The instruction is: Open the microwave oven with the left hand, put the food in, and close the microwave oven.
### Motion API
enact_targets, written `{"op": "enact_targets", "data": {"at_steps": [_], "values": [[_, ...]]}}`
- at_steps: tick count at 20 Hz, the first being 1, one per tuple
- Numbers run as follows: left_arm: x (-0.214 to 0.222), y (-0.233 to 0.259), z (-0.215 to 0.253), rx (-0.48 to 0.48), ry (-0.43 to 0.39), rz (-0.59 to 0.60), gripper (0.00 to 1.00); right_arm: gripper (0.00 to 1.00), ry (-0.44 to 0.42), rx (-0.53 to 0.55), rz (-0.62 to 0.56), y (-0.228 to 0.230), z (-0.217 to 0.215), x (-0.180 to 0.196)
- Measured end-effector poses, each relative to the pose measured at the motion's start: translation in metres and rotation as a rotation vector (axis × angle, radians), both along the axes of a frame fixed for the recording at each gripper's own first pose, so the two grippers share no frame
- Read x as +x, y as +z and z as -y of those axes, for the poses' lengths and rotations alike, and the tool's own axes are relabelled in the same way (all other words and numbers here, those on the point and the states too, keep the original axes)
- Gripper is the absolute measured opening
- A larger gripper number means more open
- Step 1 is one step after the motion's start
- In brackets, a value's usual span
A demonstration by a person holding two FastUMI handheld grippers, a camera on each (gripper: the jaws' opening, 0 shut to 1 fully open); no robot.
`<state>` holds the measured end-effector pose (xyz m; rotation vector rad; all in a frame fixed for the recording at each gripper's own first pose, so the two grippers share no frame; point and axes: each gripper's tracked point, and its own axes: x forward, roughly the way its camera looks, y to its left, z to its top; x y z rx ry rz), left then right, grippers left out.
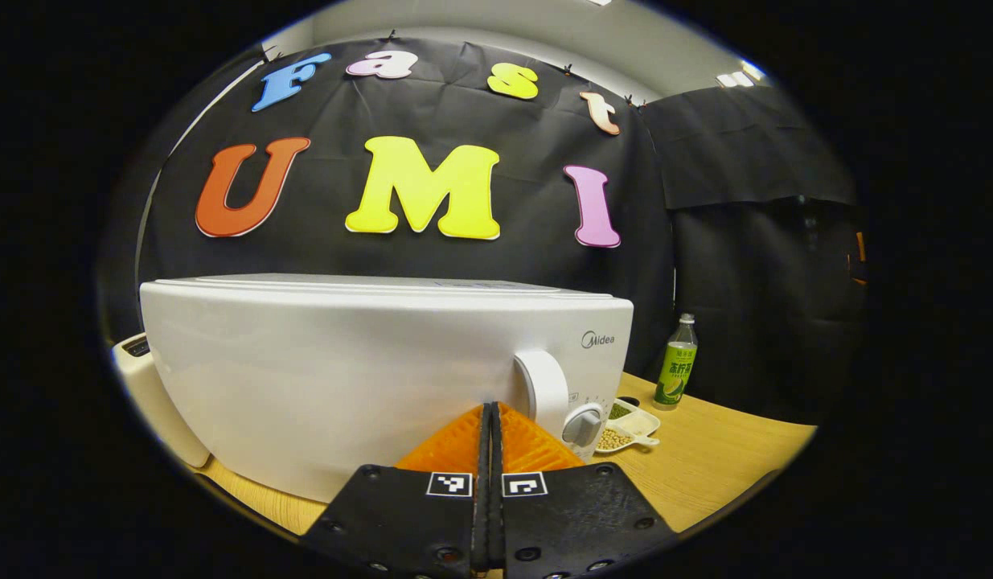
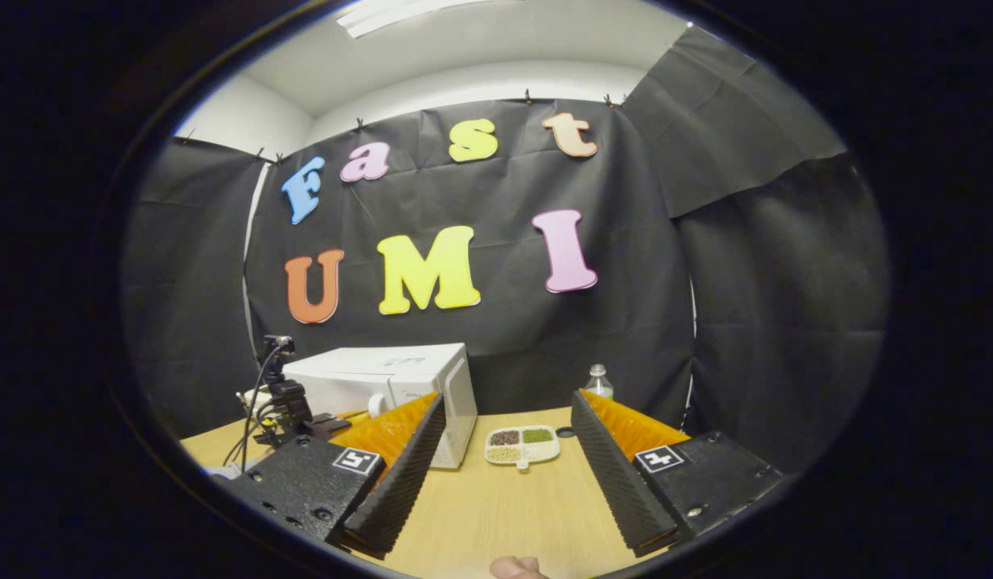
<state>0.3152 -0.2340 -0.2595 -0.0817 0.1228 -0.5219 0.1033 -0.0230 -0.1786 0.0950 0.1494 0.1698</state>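
I saw the left gripper (image 1: 490, 418) pinched closed before the microwave (image 1: 383, 378) door, and the right gripper (image 2: 504, 462) spread wide above the worktop (image 2: 496, 507).

Microwave (image 1: 367, 378) blocks the left gripper (image 1: 490, 418) at twelve o'clock; bare worktop (image 2: 496, 507) lies before the tray (image 2: 522, 445).

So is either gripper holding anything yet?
No. The left gripper is shut on nothing, near the microwave; the right gripper is open and empty.
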Motion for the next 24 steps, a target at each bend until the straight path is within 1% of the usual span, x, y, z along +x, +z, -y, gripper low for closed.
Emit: {"op": "enact_targets", "data": {"at_steps": [1,2,3,4,6,7,9,10,11,12,13,14,15,16,17,18,19,20,21,22,23,24], "values": [[-0.004,0.002,-0.001,-0.011,0.003,0.002,0.00,1.00,-0.002,0.001,-0.007,-0.001,0.001,-0.005],[-0.002,0.005,0.000,-0.006,0.001,0.008,0.03,1.00,-0.007,0.004,-0.008,0.001,0.001,-0.009],[-0.005,0.002,-0.002,0.003,0.001,-0.007,0.01,0.91,-0.013,0.005,-0.011,0.001,0.001,-0.013],[-0.004,0.003,-0.002,0.003,0.010,-0.009,0.02,1.00,-0.017,0.002,-0.014,0.001,0.001,-0.016],[-0.007,-0.002,-0.016,0.044,0.080,-0.042,0.01,1.00,-0.018,-0.001,-0.021,0.001,-0.001,-0.026],[-0.014,-0.005,-0.019,0.055,0.090,-0.065,0.01,1.00,-0.016,0.004,-0.023,0.001,-0.003,-0.030],[-0.035,-0.001,-0.028,0.053,0.121,-0.079,0.06,1.00,-0.015,0.024,-0.033,0.000,-0.004,-0.037],[-0.046,0.004,-0.032,0.048,0.133,-0.071,0.15,1.00,-0.019,0.035,-0.040,-0.001,-0.004,-0.039],[-0.059,0.007,-0.037,0.041,0.148,-0.064,0.29,0.91,-0.018,0.044,-0.043,-0.002,-0.003,-0.042],[-0.069,0.010,-0.042,0.037,0.165,-0.062,0.55,0.91,-0.022,0.055,-0.041,-0.002,-0.002,-0.044],[-0.079,0.010,-0.048,0.047,0.184,-0.067,0.72,0.90,-0.027,0.060,-0.041,-0.002,0.000,-0.046],[-0.090,0.013,-0.056,0.059,0.207,-0.068,0.98,0.90,-0.034,0.063,-0.042,-0.003,0.001,-0.048],[-0.101,0.018,-0.064,0.068,0.230,-0.065,0.98,0.90,-0.040,0.060,-0.043,-0.003,0.002,-0.050],[-0.114,0.024,-0.071,0.063,0.246,-0.066,0.98,1.00,-0.038,0.053,-0.041,-0.002,0.001,-0.054],[-0.128,0.032,-0.073,0.046,0.246,-0.069,0.98,1.00,-0.036,0.045,-0.034,0.002,-0.001,-0.057],[-0.142,0.044,-0.072,0.015,0.227,-0.069,0.87,0.91,-0.042,0.032,-0.028,0.005,0.000,-0.060],[-0.157,0.056,-0.074,-0.018,0.213,-0.078,0.96,0.91,-0.053,0.019,-0.015,0.010,0.004,-0.064],[-0.172,0.070,-0.076,-0.045,0.203,-0.081,0.95,1.00,-0.059,0.015,0.000,0.018,0.005,-0.068],[-0.185,0.085,-0.081,-0.058,0.200,-0.080,0.95,0.90,-0.057,0.017,0.011,0.026,0.003,-0.074],[-0.199,0.102,-0.087,-0.057,0.203,-0.072,0.95,0.90,-0.054,0.023,0.022,0.035,0.000,-0.080],[-0.211,0.120,-0.093,-0.052,0.212,-0.053,0.95,1.00,-0.053,0.033,0.035,0.045,0.001,-0.086],[-0.223,0.142,-0.099,-0.048,0.220,-0.018,0.95,1.00,-0.057,0.037,0.048,0.055,0.001,-0.090]]}}
